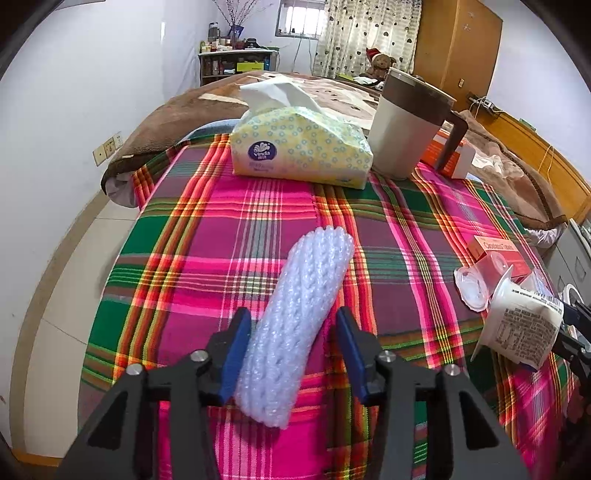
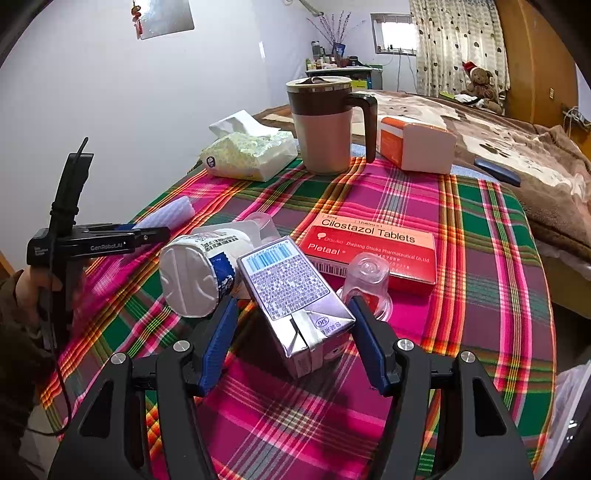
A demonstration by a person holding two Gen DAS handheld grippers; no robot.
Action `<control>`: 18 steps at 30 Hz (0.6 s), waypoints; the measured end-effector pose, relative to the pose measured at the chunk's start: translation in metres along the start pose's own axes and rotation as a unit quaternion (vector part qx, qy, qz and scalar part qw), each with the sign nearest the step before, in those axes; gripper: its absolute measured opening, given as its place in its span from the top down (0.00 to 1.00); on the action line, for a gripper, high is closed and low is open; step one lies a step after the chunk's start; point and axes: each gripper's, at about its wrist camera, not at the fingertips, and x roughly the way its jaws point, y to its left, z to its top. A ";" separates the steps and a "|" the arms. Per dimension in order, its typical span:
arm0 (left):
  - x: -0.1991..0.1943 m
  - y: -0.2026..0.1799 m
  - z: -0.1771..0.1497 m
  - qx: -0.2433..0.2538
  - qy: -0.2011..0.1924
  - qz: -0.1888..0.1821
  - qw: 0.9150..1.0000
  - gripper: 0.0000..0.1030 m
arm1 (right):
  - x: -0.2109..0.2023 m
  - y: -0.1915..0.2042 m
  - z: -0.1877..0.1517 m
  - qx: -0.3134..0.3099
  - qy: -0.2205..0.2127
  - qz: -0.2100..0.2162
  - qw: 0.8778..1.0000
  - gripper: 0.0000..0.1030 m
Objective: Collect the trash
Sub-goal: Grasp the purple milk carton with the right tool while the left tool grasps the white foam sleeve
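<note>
The left gripper point(image 1: 291, 354) is narrowed around the foam sleeve point(image 1: 295, 325), one pad touching; the other should be closed squarely before lifting.

Bright, even daylight from the far window point(image 2: 393, 35), slightly blown out. Soft shadows on the plaid cloth point(image 1: 229, 236). Heavy fisheye bend, dark corner vignetting; foreground sharp.

Left claw point(image 1: 291, 350) angled down over the plaid table point(image 1: 207, 236), blue pads apart, right claw point(image 2: 293, 339) likewise spread, a hand point(image 2: 31, 288) gripping the left handle.
</note>
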 end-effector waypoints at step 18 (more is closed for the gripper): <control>0.017 -0.013 0.015 0.005 -0.005 -0.022 1.000 0.54 | -0.001 -0.003 -0.005 0.019 0.002 -0.009 1.000 0.58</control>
